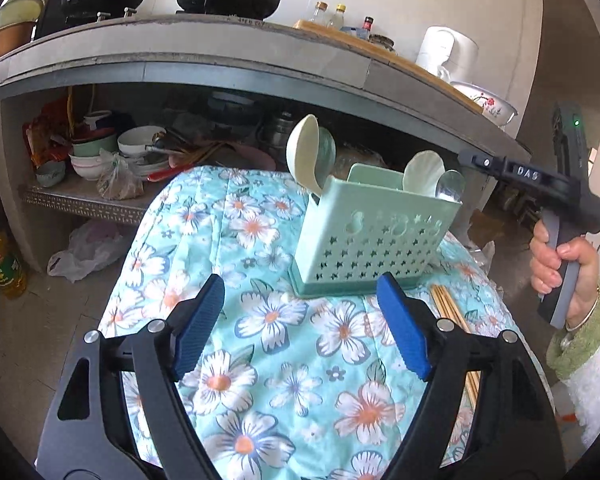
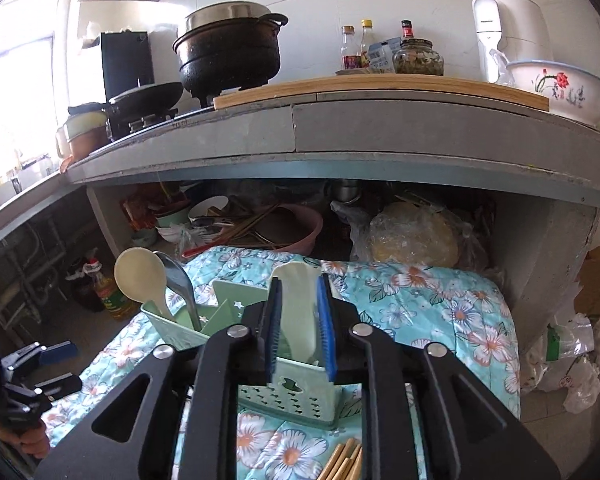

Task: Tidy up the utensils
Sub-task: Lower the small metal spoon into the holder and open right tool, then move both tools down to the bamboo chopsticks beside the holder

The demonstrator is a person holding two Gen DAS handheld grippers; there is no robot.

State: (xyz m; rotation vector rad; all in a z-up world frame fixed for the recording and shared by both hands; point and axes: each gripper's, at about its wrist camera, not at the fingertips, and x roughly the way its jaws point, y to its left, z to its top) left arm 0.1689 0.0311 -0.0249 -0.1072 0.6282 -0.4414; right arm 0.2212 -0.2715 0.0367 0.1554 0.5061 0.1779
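Note:
A mint-green perforated utensil holder [image 1: 372,240] [image 2: 284,396] stands on a floral cloth [image 1: 268,360]. In it are a white rice spoon [image 1: 304,148] [image 2: 140,276], a metal spoon [image 1: 450,188] [image 2: 180,280] and a white fan-ended utensil [image 1: 422,172] [image 2: 298,312]. My right gripper [image 2: 300,280] [image 1: 466,158] hangs over the holder's right compartment, its blue pads a little apart on either side of the fan-ended utensil, not pressing it. My left gripper [image 1: 300,284] [image 2: 60,366] is open and empty, low over the cloth in front of the holder. Wooden chopsticks [image 1: 452,312] [image 2: 340,464] lie on the cloth beside the holder.
Behind the cloth is a low shelf [image 1: 80,200] crowded with bowls and bags under a grey counter [image 2: 380,132] with pots, bottles and a flowered basin [image 2: 556,92]. An oil bottle [image 1: 2,268] and plastic bags [image 2: 572,364] sit on the floor.

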